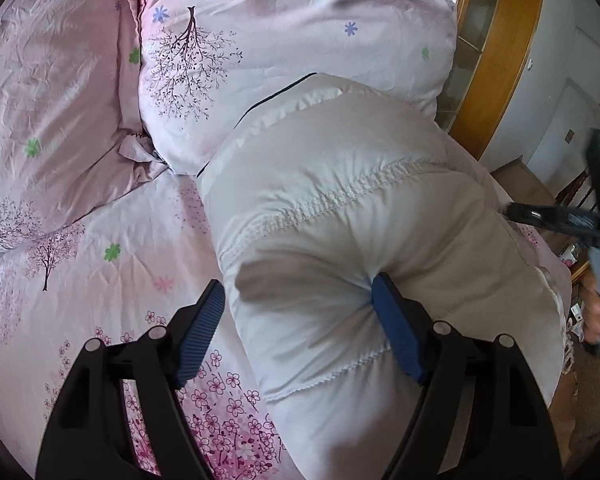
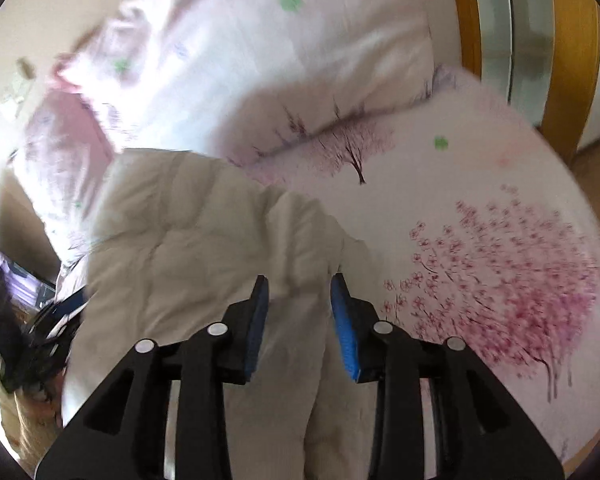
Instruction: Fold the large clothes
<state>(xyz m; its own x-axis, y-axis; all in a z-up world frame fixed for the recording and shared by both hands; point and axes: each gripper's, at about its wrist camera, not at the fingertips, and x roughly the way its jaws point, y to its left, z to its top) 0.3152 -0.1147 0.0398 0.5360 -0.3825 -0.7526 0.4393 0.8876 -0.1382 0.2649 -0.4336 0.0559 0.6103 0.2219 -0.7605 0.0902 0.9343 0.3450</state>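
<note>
A puffy off-white quilted jacket (image 1: 340, 220) lies bunched on a pink floral bed. My left gripper (image 1: 300, 304) is open, its jaws wide apart; the right pad presses into a fold of the jacket, the left pad hangs over the sheet. In the blurred right wrist view the jacket (image 2: 188, 240) lies at lower left, and my right gripper (image 2: 300, 296) is open, jaws partly apart just above a ridge of jacket fabric, holding nothing. The right gripper also shows at the right edge of the left wrist view (image 1: 560, 216), beside the jacket.
Two pink floral pillows (image 1: 260, 40) lie at the head of the bed. The floral bedsheet (image 2: 480, 200) spreads to the right of the jacket. A wooden headboard (image 1: 500, 40) stands behind. Boxes and clutter (image 1: 528, 184) sit on the floor beside the bed.
</note>
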